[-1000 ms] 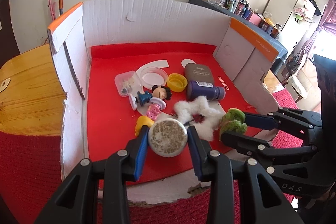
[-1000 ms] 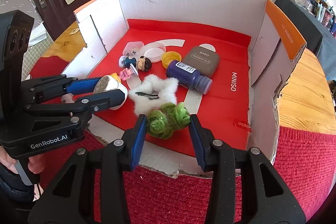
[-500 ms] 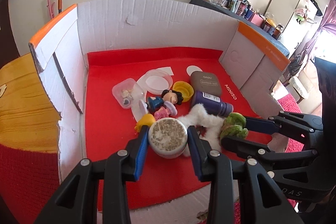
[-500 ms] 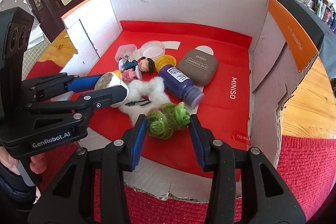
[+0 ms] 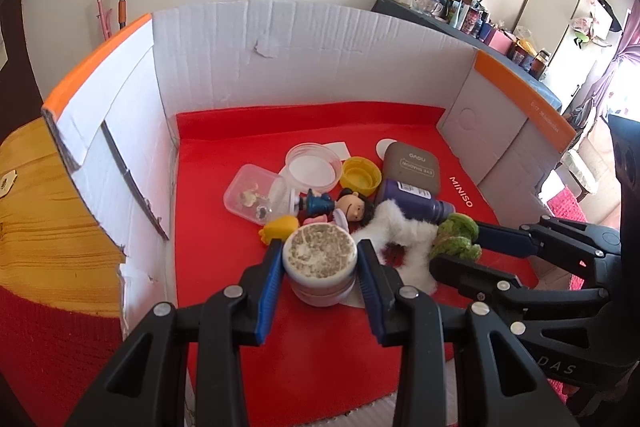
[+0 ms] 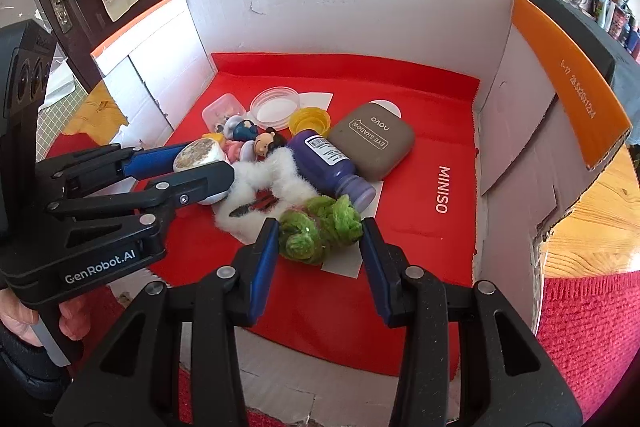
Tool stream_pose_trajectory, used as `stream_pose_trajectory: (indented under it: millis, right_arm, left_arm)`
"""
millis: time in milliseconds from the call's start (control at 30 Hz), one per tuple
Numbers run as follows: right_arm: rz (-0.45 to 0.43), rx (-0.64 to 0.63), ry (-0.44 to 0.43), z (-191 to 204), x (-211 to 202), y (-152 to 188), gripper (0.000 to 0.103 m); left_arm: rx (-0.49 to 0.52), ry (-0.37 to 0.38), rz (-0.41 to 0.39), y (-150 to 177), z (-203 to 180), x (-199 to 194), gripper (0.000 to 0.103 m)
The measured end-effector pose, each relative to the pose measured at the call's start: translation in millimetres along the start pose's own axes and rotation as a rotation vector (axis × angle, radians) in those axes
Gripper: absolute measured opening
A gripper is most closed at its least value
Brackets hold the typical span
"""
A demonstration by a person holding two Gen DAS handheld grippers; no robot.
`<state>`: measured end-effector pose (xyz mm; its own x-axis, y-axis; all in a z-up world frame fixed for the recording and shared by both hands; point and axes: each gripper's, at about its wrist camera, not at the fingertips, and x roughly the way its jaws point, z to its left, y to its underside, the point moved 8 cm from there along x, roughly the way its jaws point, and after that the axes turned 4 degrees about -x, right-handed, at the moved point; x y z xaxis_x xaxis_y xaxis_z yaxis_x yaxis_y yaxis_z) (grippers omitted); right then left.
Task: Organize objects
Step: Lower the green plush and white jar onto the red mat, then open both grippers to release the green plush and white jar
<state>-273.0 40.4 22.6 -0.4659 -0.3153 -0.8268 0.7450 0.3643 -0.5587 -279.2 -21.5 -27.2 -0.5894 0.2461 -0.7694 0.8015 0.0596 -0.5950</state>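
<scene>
I am working over the cardboard box (image 5: 320, 39), whose walls are corralling the clutter just ahead of both grippers. My left gripper (image 5: 319, 267) is pinching a small jar (image 5: 319, 259) by its sides; my right gripper (image 6: 318, 233) is pinching a fuzzy green toy (image 6: 320, 227), both poised above the red lining. The white fluffy thing (image 6: 272, 183) between them is partly hiding underneath; the jar's contents I cannot make out.
</scene>
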Motion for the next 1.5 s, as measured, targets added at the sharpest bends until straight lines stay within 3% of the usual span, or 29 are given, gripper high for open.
stream_pose_trajectory:
  millis: [1200,1367,1500]
  right_arm:
    - [0.010,0.011,-0.002,-3,0,3,0.042]
    - [-0.002,0.011,0.000,-2,-2,3,0.054]
    - [-0.019,0.012,-0.001,-2,-6,3,0.055]
  left_arm:
    - [-0.015,-0.006,0.008,1,2,7,0.040]
    - [-0.017,-0.018,-0.006,-1,3,6,0.048]
    - [-0.018,-0.019,-0.013,-2,7,4,0.048]
